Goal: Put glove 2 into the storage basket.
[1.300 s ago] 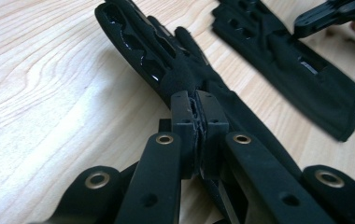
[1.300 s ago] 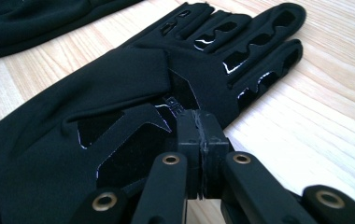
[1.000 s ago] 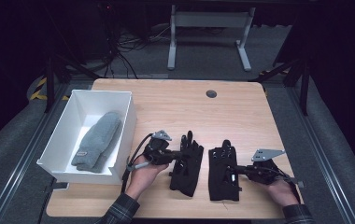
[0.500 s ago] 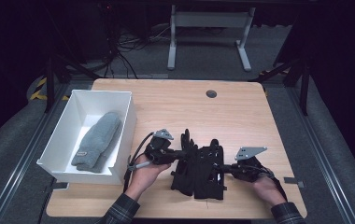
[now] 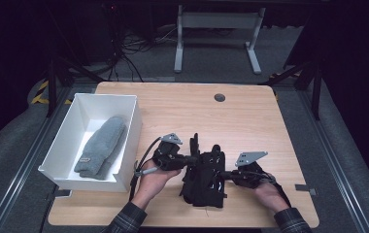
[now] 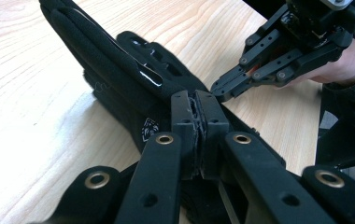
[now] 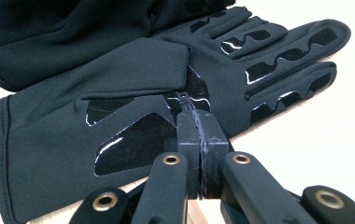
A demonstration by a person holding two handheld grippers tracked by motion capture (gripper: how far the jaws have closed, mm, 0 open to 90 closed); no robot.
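Two black gloves with glossy grip patches lie overlapped near the table's front edge. My left gripper (image 5: 192, 159) is shut on the edge of the left glove (image 5: 195, 143), whose fingers point away from me. From the right, my right gripper (image 5: 223, 172) is shut on the right glove (image 5: 211, 182), which lies partly over the left one. In the left gripper view my shut left gripper (image 6: 196, 100) pinches black fabric of the glove (image 6: 119, 70), and the right gripper (image 6: 220, 88) shows just beyond. In the right gripper view my right gripper (image 7: 196, 116) nips the palm of the glove (image 7: 133, 70).
A white bin (image 5: 129, 141) stands at the left of the table with a grey knitted item (image 5: 102, 148) in it. A round cable hole (image 5: 219, 97) sits near the far edge. Bare wood lies behind the gloves and to their right.
My right gripper has slid leftward, dragging its glove across the table until it overlaps the left glove. The left gripper has stayed nearly still.
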